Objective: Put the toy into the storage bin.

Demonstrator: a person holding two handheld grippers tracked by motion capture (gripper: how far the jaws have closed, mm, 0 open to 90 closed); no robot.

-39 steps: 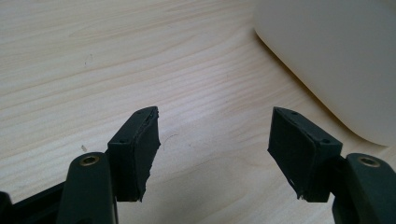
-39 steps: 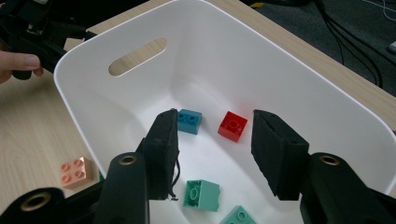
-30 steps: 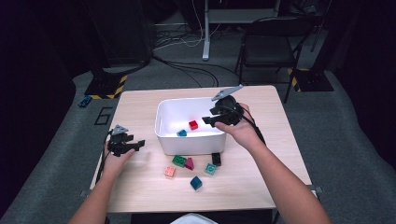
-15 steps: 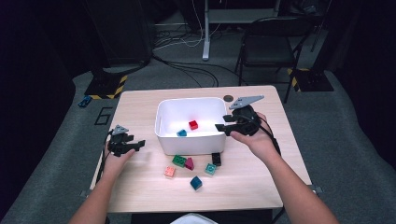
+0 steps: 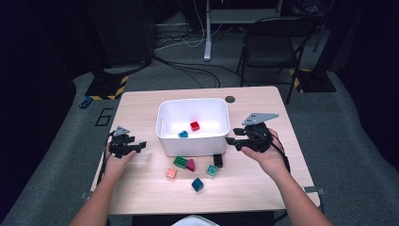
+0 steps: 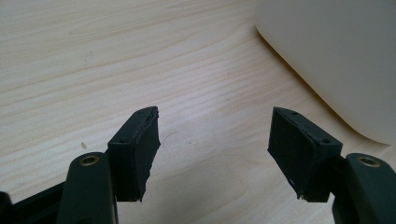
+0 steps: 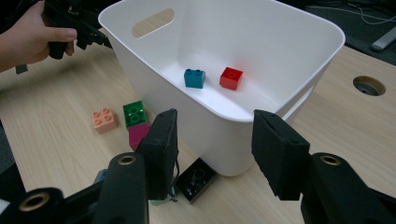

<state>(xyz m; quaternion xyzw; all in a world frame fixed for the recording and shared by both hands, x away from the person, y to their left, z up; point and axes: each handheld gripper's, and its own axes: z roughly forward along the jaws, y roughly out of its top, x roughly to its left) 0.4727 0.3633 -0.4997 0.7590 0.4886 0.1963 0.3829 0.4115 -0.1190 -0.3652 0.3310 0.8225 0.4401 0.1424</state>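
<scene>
High view — white bin (image 5: pixel 162 127) between claws — blocks (image 5: pixel 193 165) beside

bin (image 5: pixel 162 123): middle of table (image 5: pixel 141 188) | in bin: two bricks (image 5: pixel 194 125) side by side | in front of bin: six bricks (image 5: pixel 180 162) on table | left gripper (image 5: pixel 139 146): left of bin, apart | right gripper (image 5: pixel 230 140): just right of bin's near corner
</scene>
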